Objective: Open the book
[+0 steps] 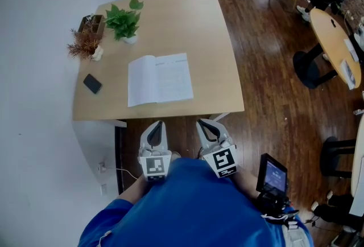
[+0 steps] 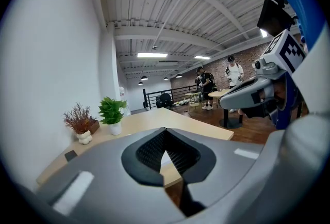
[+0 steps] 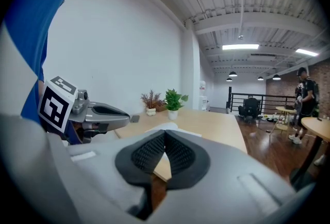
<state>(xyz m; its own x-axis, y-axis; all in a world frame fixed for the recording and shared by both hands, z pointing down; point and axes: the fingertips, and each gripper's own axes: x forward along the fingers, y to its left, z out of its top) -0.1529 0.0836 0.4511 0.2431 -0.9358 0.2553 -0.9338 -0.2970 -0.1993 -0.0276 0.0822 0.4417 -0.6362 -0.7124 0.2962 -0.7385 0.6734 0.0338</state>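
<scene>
Head view: the book [image 1: 159,79] is already lying open, so the left gripper [image 1: 156,124] and right gripper [image 1: 205,123], fingers pinched together empty, are only risking crumpled pages.

book [image 1: 159,79] | white pages, lying open and flat | near table's front edge, centre

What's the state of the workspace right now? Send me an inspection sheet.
Surface: table, pale wood, set against the wall.
Job's things: book, lying open near the front edge.
Clutter: plant, dried sprigs and box at the far left corner; phone at the left edge.
Grippers: left gripper and right gripper short of the table, jaws shut, empty.
Cables: white cable low by the wall, left of the grippers.
Surroundings: wood floor, round table to the right, people far off.
</scene>
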